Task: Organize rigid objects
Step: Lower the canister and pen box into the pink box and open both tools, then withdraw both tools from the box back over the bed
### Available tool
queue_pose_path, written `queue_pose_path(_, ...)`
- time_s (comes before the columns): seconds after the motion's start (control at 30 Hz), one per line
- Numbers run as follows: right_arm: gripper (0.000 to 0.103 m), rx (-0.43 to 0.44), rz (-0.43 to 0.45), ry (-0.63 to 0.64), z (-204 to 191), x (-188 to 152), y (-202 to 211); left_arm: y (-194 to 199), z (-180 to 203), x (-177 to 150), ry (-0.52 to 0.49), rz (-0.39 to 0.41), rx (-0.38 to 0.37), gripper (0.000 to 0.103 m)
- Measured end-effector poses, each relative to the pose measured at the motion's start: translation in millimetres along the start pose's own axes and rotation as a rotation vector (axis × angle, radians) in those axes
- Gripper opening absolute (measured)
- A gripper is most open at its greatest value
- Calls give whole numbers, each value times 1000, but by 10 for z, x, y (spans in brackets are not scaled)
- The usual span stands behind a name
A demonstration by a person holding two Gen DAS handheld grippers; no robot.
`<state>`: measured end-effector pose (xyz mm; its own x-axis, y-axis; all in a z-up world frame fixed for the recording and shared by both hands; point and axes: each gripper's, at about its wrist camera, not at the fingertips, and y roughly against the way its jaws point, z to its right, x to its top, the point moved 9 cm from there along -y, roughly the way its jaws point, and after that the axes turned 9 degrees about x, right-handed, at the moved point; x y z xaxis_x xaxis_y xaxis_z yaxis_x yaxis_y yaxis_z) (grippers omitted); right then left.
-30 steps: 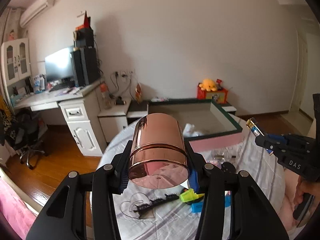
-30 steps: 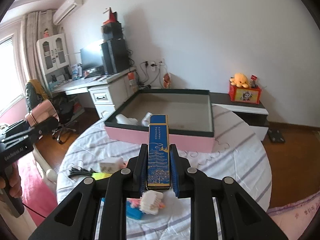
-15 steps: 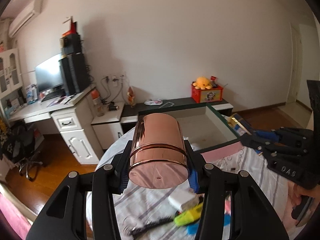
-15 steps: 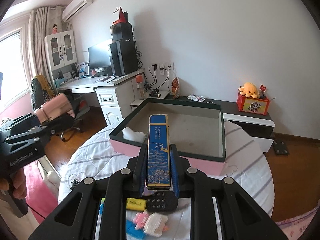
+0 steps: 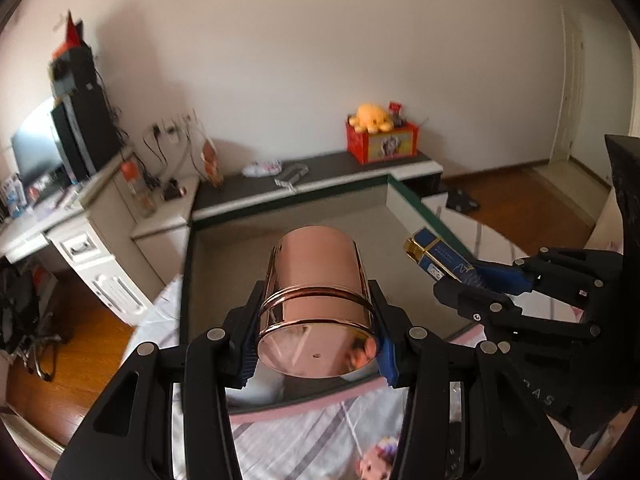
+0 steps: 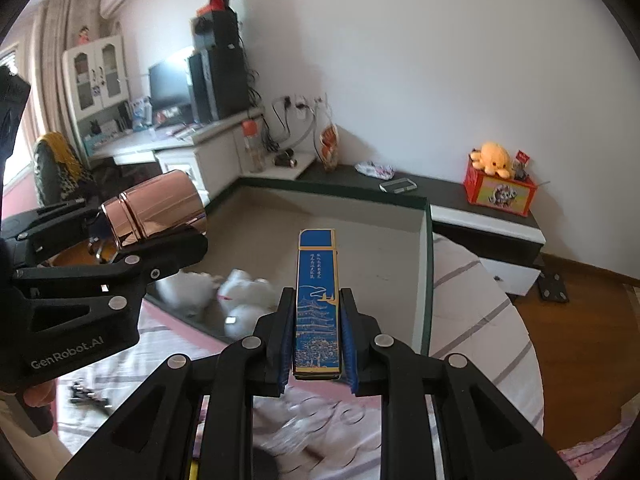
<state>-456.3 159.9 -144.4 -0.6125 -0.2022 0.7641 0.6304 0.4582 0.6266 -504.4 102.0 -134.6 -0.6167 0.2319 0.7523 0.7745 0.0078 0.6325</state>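
Copper-coloured cylinder, shiny and lying on its side with its flat end toward the camera, sits clamped between the blue pads of the left gripper; it hangs above the near part of a big shallow box with a dark green rim and pink outer wall. That box rests on a round table covered by a white cloth with grey stripes. To the right, the right gripper has its jaws pinched narrow on a slim blue case printed with gold pagoda drawings, which juts forward over the box interior near its right wall. Seen from the left wrist, the same blue case points left toward the cylinder, the two close together but apart. Inside the box, at its near left, lie a few blurred white items; what they are cannot be told. On the cloth nearer than the box lie small scattered bits, too blurred to name. Beyond the table stand a white desk with a monitor on the left and a low dark cabinet carrying a red box topped by an orange plush toy.
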Motion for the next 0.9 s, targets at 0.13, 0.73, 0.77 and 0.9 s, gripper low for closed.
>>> queue_pose_path(0.13,21,-31,-53,-2,136,-82,-187,-324,66,-73,4,-67,-2,47)
queue_pose_path(0.73,51,-93,-34,-5,206,-96,-105,-377,38,-67,44,-66,15,86)
queue_pose_path(0.77,55,-100,-23,1,189,-81,-52,-289,-20,-65,53,-53,27,91)
queue_pose_path(0.9,73,-95,48,-7,62,-35,316,160,-258,-120,88,18,69,101)
